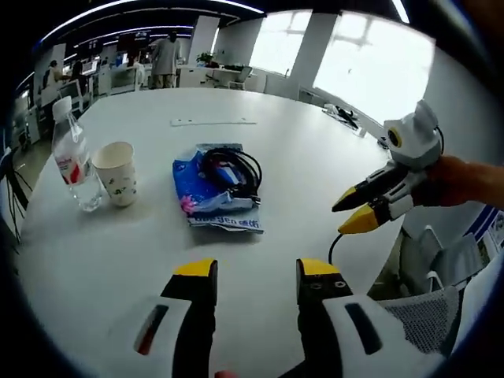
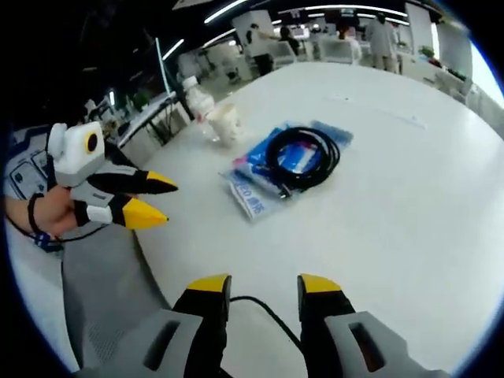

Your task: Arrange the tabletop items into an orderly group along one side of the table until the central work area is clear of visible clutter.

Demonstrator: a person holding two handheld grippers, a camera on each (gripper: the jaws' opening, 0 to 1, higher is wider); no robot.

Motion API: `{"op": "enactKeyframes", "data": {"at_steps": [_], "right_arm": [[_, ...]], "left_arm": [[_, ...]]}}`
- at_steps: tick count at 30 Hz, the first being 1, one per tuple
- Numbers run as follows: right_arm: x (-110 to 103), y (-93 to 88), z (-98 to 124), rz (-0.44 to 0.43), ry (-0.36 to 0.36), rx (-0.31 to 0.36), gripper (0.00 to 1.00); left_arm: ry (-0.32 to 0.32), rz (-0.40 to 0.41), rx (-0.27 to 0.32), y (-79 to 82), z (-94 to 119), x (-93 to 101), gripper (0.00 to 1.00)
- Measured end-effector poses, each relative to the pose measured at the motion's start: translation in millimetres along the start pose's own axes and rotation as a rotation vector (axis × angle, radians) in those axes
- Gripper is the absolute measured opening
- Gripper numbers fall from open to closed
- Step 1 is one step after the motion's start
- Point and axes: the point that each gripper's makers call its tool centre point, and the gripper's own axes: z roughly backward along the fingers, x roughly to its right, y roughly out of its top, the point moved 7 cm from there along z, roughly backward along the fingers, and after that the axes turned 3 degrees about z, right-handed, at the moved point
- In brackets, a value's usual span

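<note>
Your left gripper (image 1: 256, 269) hovers over the near part of the round white table (image 1: 315, 165), its 2 yellow-tipped jaws parted by a clear gap and holding nothing. In the left gripper view your right gripper (image 1: 352, 213) enters from 3 o'clock, past the table edge, jaws slightly apart and empty. In the right gripper view your right gripper's own jaws stand apart, also empty, just over the table rim, with a thin black cable (image 2: 264, 307) running between them.

Bare tabletop lies open between both grippers and the items, and more stretches beyond them towards 12 o'clock.

The flat blue plastic packet (image 1: 211, 201) lies near the table's middle, its long axis running roughly from 11 to 5 o'clock in the left gripper view. A coiled black cable (image 1: 234, 169) rests on its far half. At 9 o'clock, a white paper cup (image 1: 116, 173) stands upright just beside a clear plastic water bottle with a white cap (image 1: 72, 157), also upright.
</note>
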Motion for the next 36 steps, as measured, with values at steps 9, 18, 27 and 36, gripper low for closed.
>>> {"op": "enactKeyframes", "data": {"at_steps": [9,18,27,36], "right_arm": [[9,20.2,-10,-0.037,-0.006,0.036,0.33],[28,39.5,-24,-0.154,-0.023,0.088,0.31],[49,54.6,-36,-0.272,-0.049,0.136,0.30],[66,62.0,-54,-0.363,-0.065,0.153,0.27]], "left_arm": [[0.019,0.047,0.016,13.8,-9,-15.2,0.38],[0.021,0.092,0.030,33.0,-30,-27.0,0.36],[0.021,0.141,0.037,53.6,-55,-36.4,0.34],[0.028,0.200,0.028,60.1,-80,-41.4,0.32]]}}
